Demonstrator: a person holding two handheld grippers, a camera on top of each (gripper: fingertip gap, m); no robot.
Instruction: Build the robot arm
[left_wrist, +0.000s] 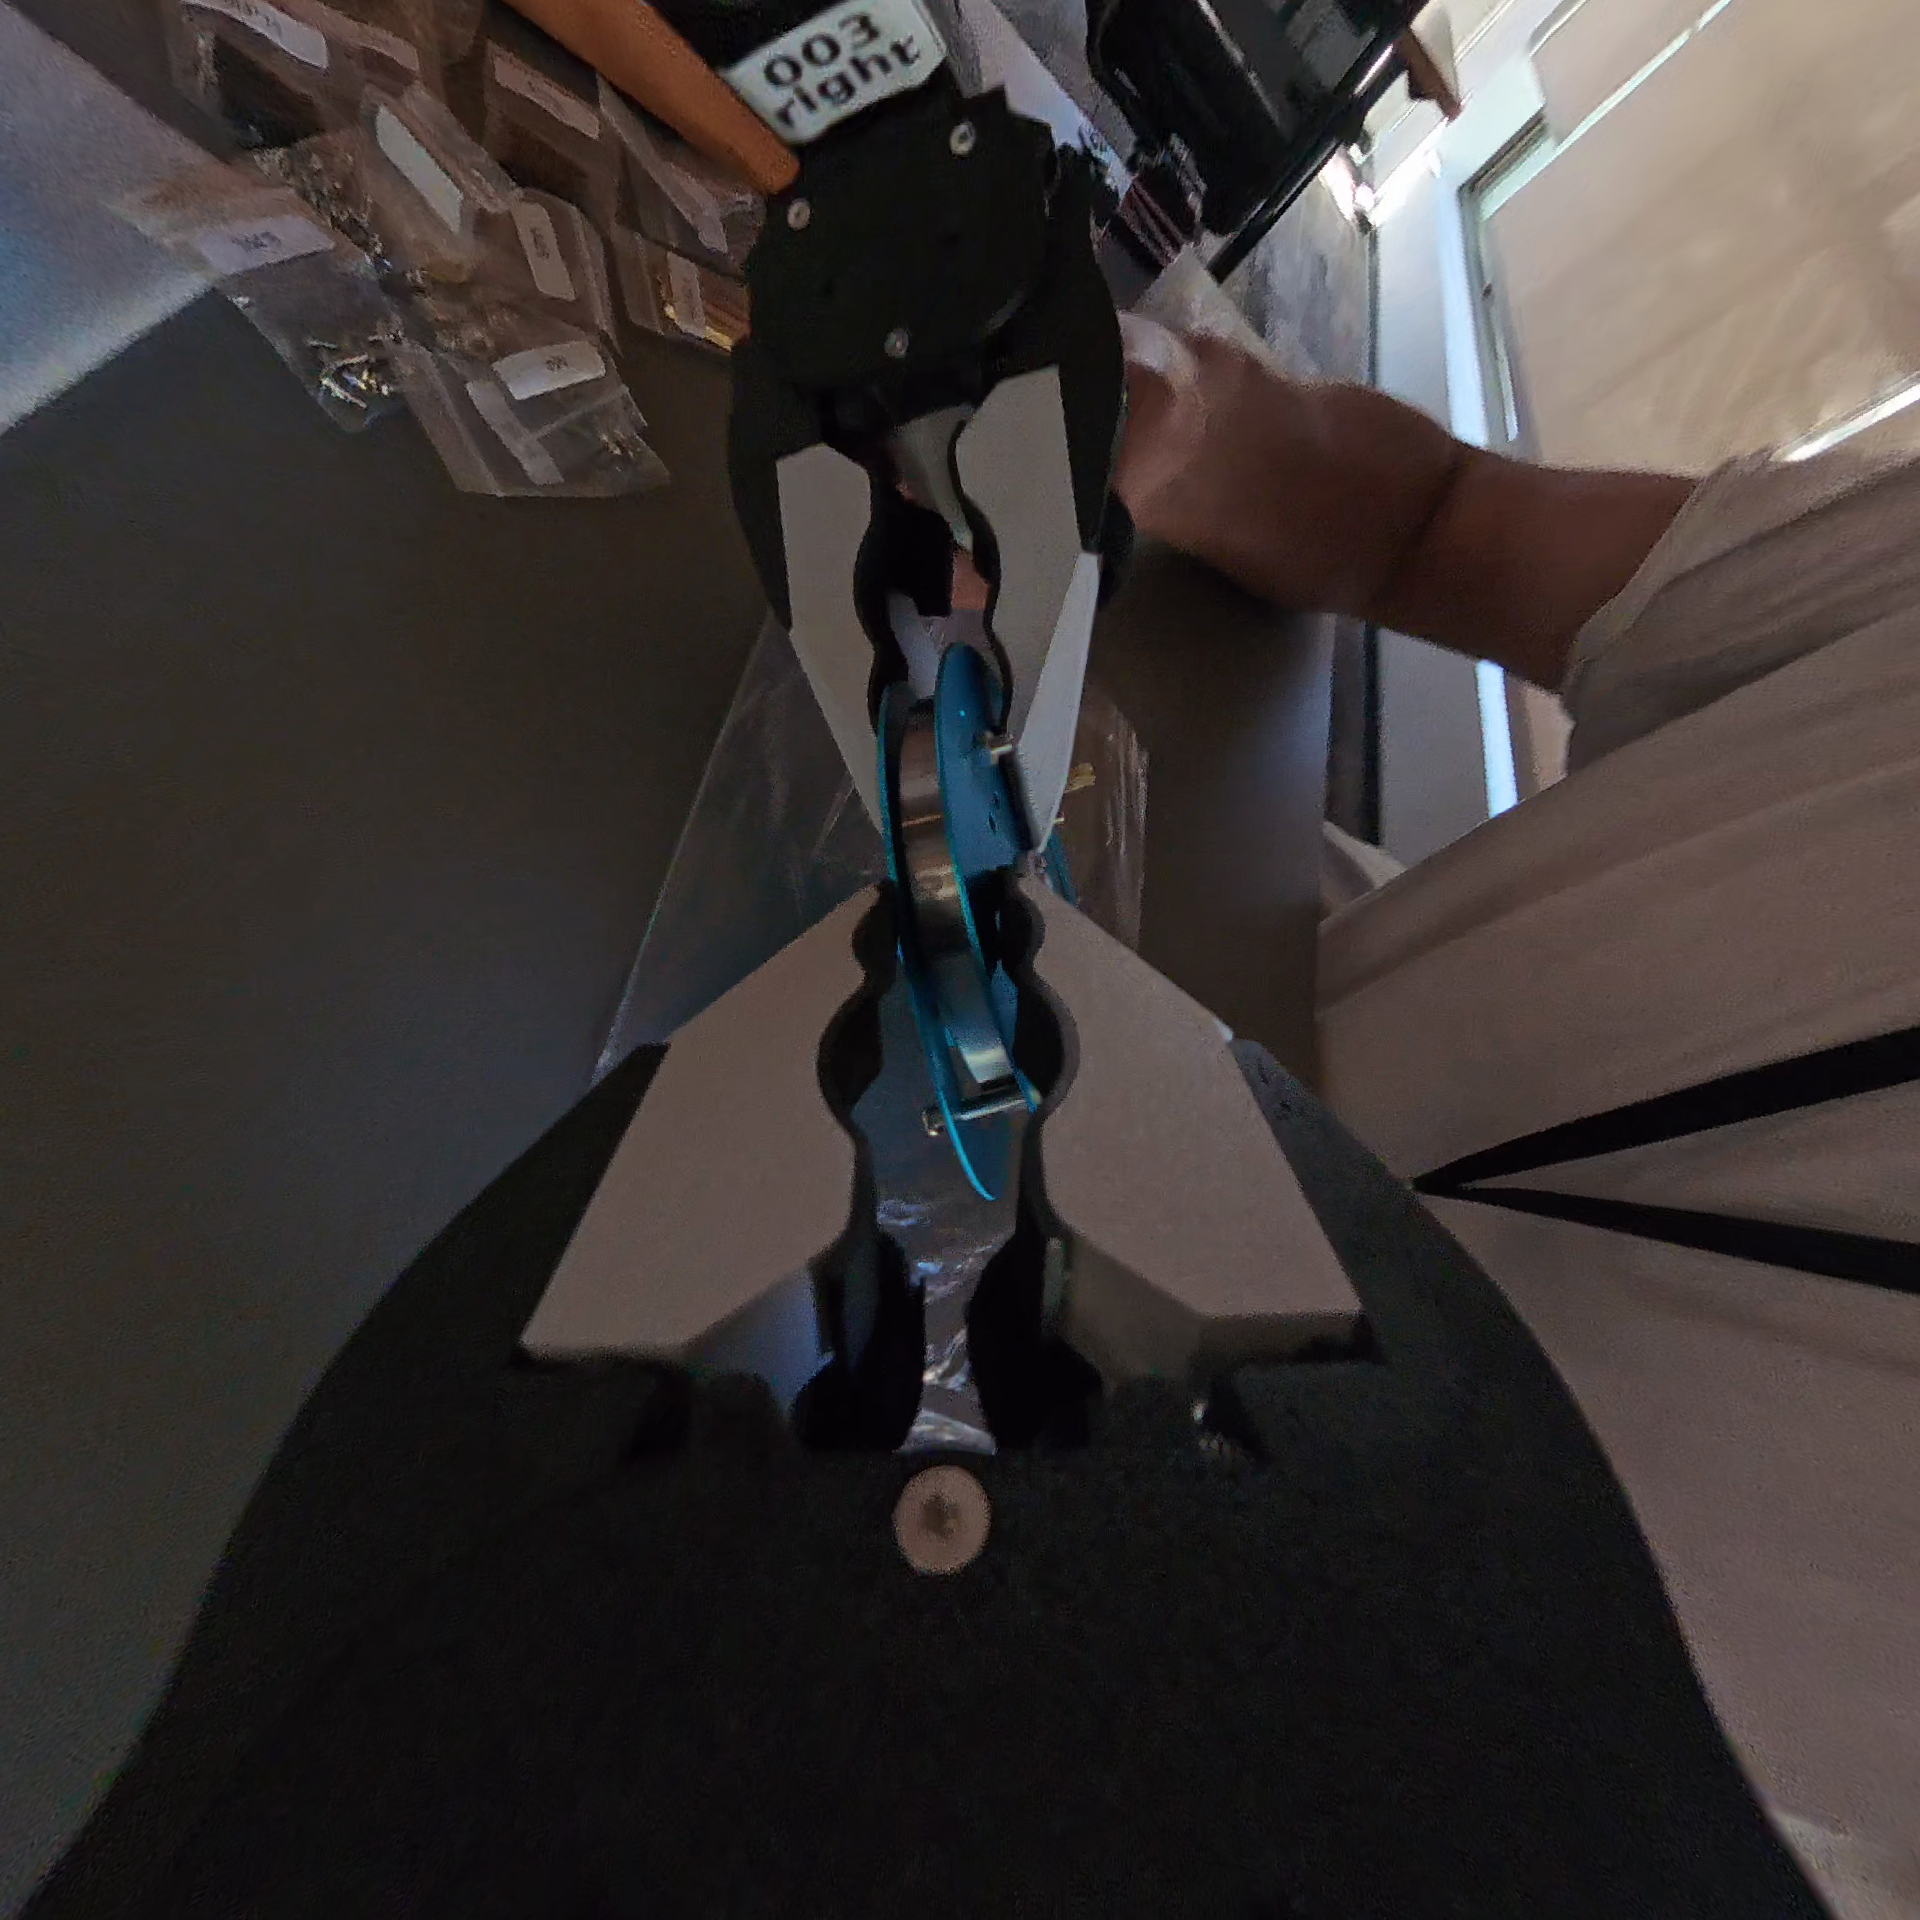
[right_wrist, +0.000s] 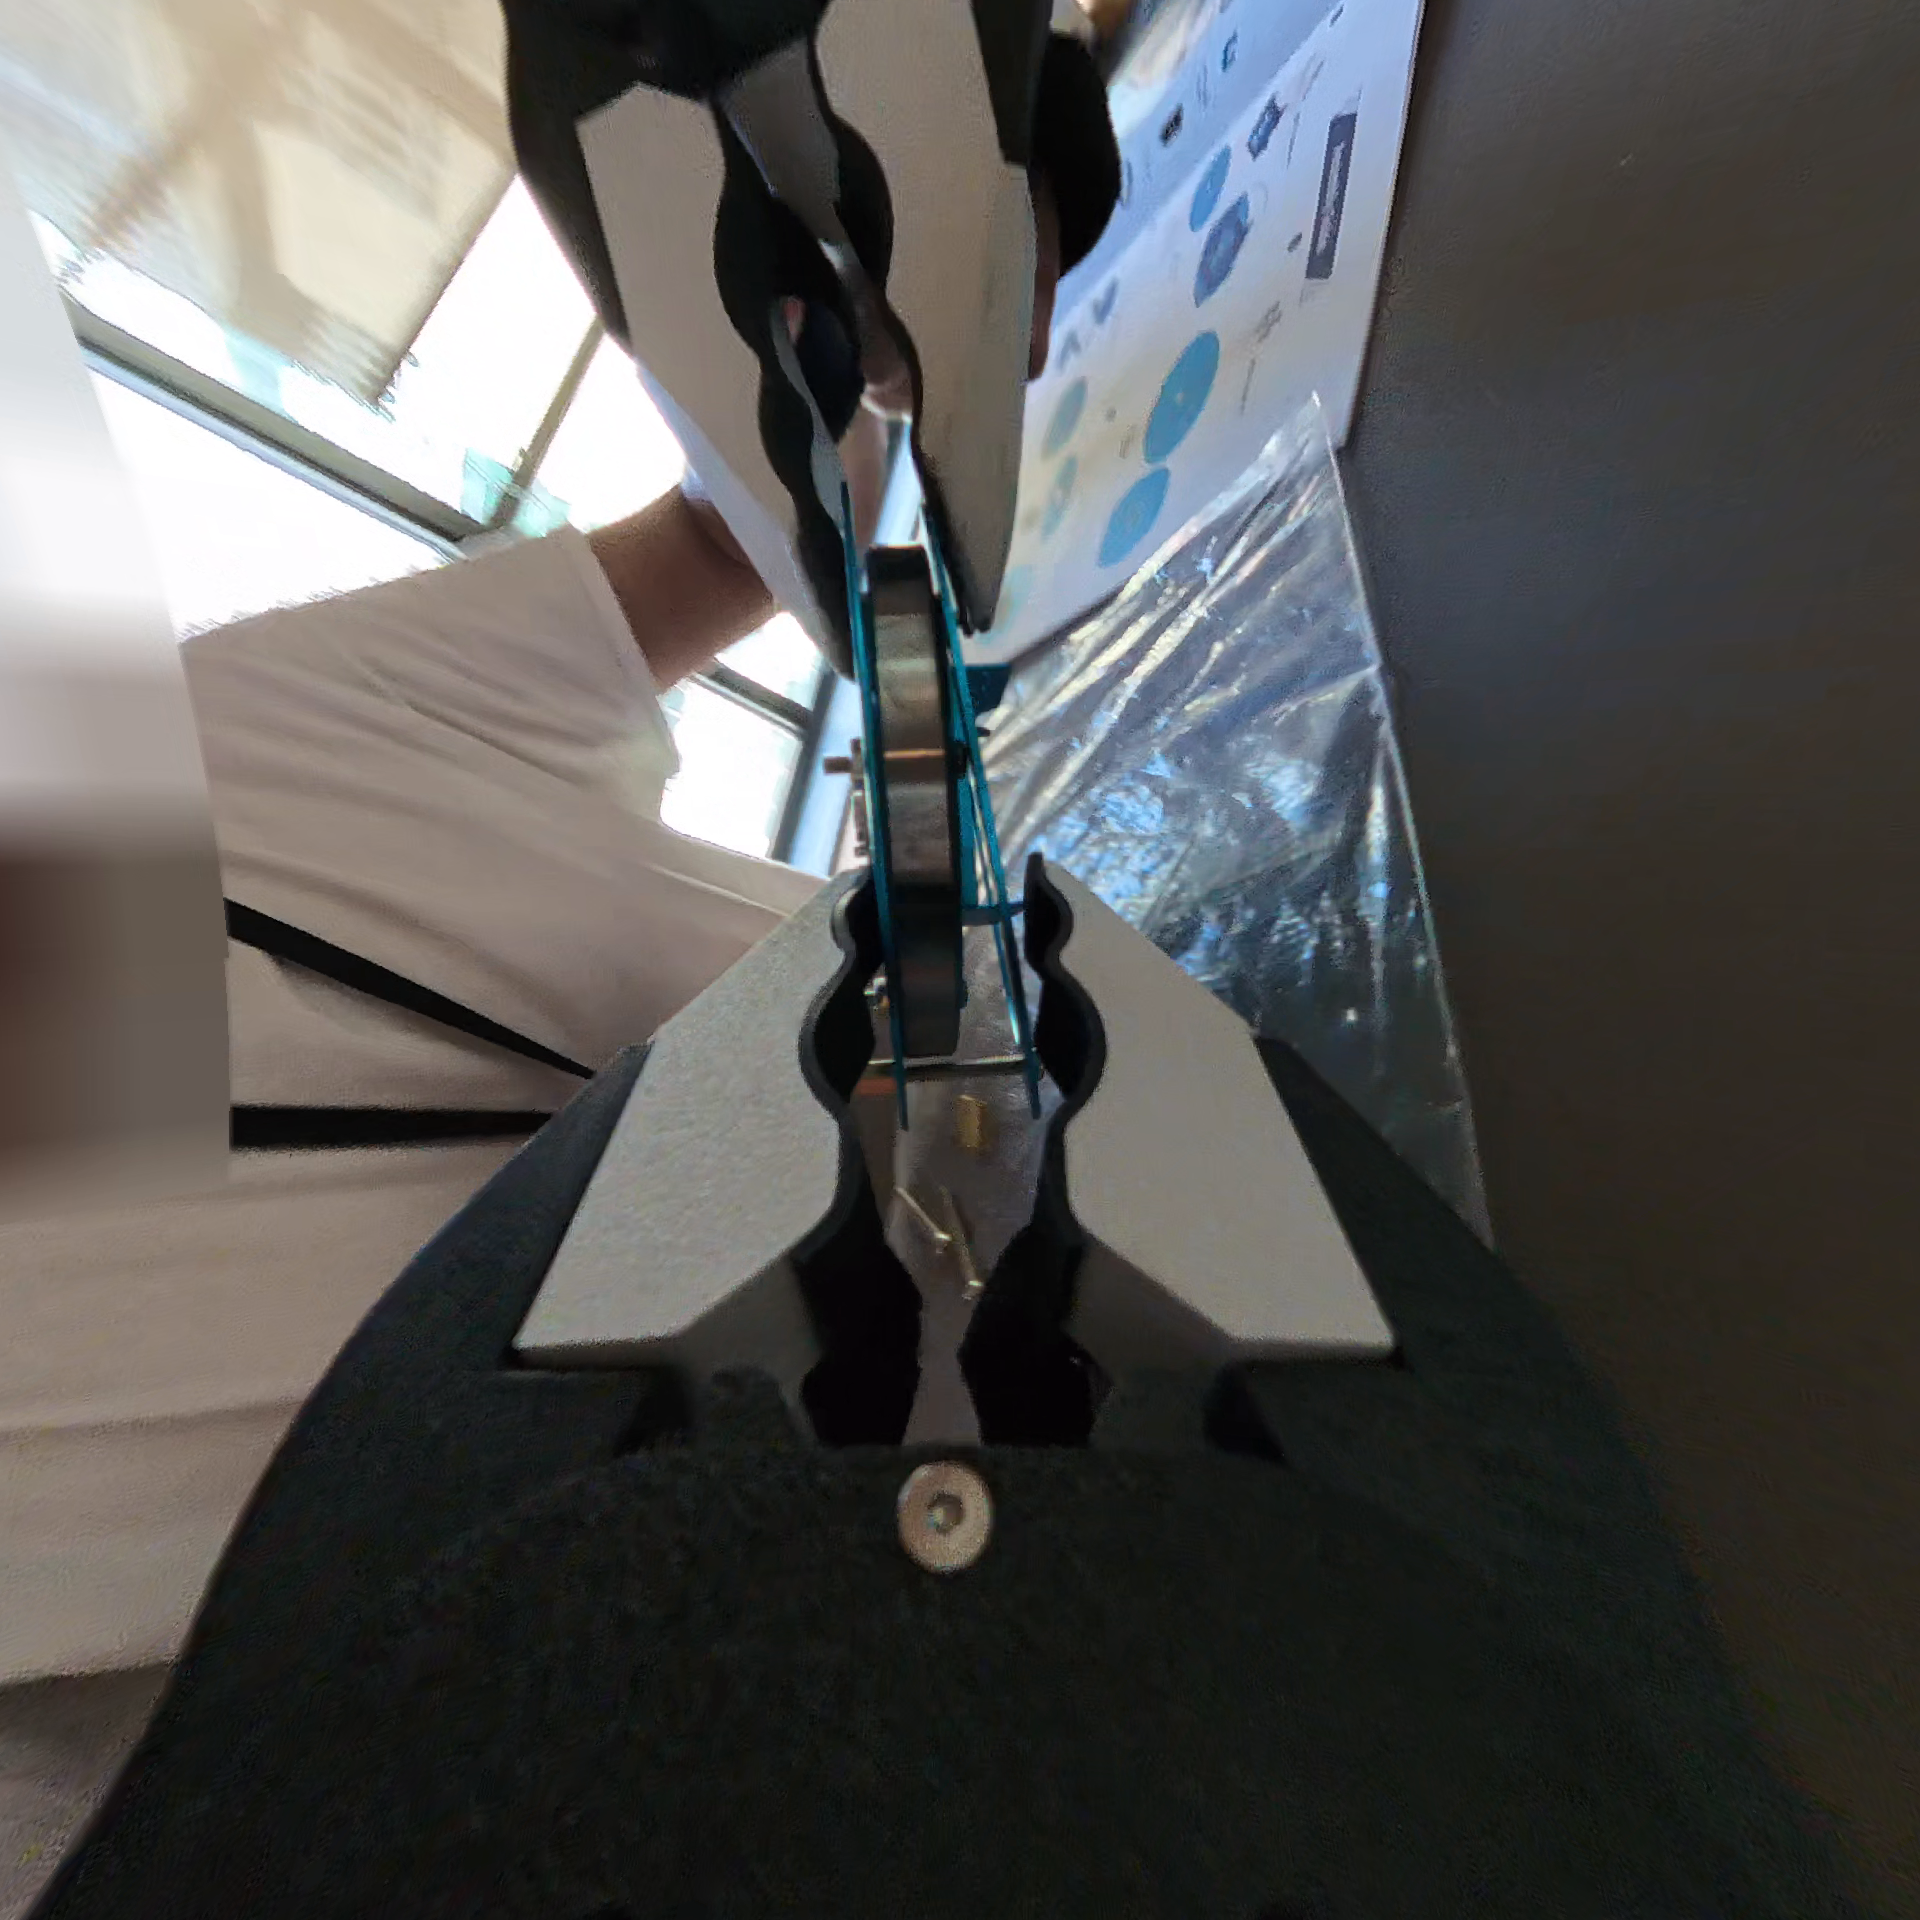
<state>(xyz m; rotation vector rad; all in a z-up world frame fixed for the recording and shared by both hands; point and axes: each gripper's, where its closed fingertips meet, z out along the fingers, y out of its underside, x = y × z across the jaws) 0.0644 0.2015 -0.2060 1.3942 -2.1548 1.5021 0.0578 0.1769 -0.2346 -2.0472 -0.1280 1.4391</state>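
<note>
A blue metal disc assembly (left_wrist: 951, 914) with a silver bearing ring between its plates is held edge-on in the air between both grippers. My left gripper (left_wrist: 951, 904) is shut on its near edge. The right gripper (left_wrist: 940, 769) faces me from above and is shut on the far edge. In the right wrist view the same assembly (right_wrist: 914, 790) shows its steel ring between thin blue plates. My right gripper (right_wrist: 945, 883) is shut on it, and the left gripper (right_wrist: 904, 613) clamps it from the far side. A small screw and standoffs stick out of the plates.
A dark grey tabletop (left_wrist: 312, 831) lies behind. Clear bags of screws (left_wrist: 488, 343) lie by a wooden board. A crumpled clear plastic bag (right_wrist: 1226, 748), a printed sheet with blue part pictures (right_wrist: 1226, 343), and loose screws (right_wrist: 951, 1236) lie on the table. A person in white clothing (left_wrist: 1621, 935) stands close. There is about 4 cm between the tips of the two grippers.
</note>
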